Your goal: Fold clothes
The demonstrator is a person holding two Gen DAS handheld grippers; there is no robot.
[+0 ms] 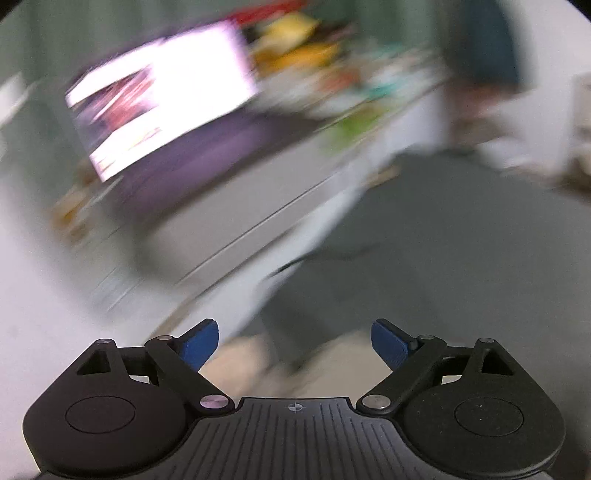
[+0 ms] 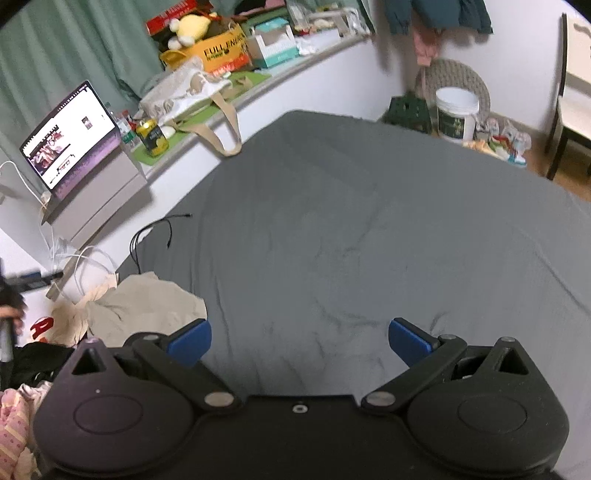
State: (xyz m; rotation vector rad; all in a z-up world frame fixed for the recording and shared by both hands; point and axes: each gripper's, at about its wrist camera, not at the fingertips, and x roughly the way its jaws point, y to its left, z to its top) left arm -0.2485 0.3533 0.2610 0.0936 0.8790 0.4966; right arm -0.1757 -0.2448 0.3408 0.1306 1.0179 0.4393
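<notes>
A crumpled beige garment point(image 2: 147, 306) lies at the left edge of a grey bed point(image 2: 369, 240), near its corner, in the right wrist view. Just left of it sits a heap of other clothes: something pale with a red print point(image 2: 44, 326), a black piece point(image 2: 37, 360) and a pink patterned piece point(image 2: 14, 424). The right gripper point(image 2: 299, 341) hangs over the bare grey sheet with its blue pads spread wide and nothing between them; the beige garment is just beyond its left finger, and whether they touch cannot be told. The left gripper point(image 1: 294, 341) is also spread wide and holds nothing. Its view is badly blurred: a beige patch point(image 1: 258, 365) shows between and below its pads, probably the same garment, with the bed point(image 1: 461, 258) beyond. Past the bed's left side, an open laptop point(image 2: 70, 140) with a lit screen stands on a grey box, white cables point(image 2: 81, 258) trailing below it. A thin black cable point(image 2: 155, 229) lies on the sheet's edge. A long white ledge behind carries a yellow can point(image 2: 151, 138), a cloth tote point(image 2: 192, 96), a yellow box point(image 2: 218, 51) and a plush toy point(image 2: 188, 27). Green curtains point(image 2: 74, 48) hang behind.
</notes>
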